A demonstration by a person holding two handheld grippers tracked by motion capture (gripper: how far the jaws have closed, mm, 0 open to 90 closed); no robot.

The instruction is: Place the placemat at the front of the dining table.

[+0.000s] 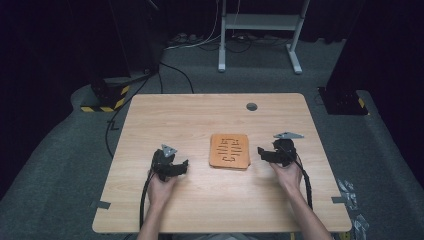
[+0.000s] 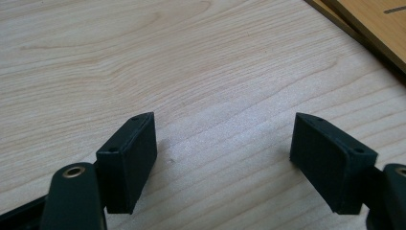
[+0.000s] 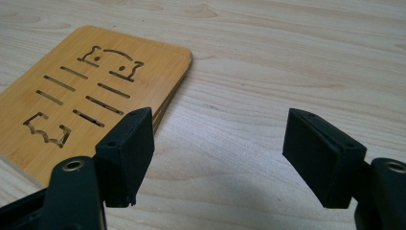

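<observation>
My L gripper [image 1: 184,164] rests low on the table [image 1: 165,115], jaws wide w/ nothing btwn. My R gripper [image 1: 261,152] sits level, jaws wide, empty, just beside the bamboo boards [image 1: 229,150] stacked mid-table, nearer the front edge.

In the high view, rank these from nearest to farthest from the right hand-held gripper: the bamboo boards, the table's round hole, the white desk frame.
From the right hand-held gripper:
1. Bamboo boards, just beside it, mid-table.
2. Round hole, near the table's far edge.
3. White desk frame, on the floor beyond the table.
</observation>
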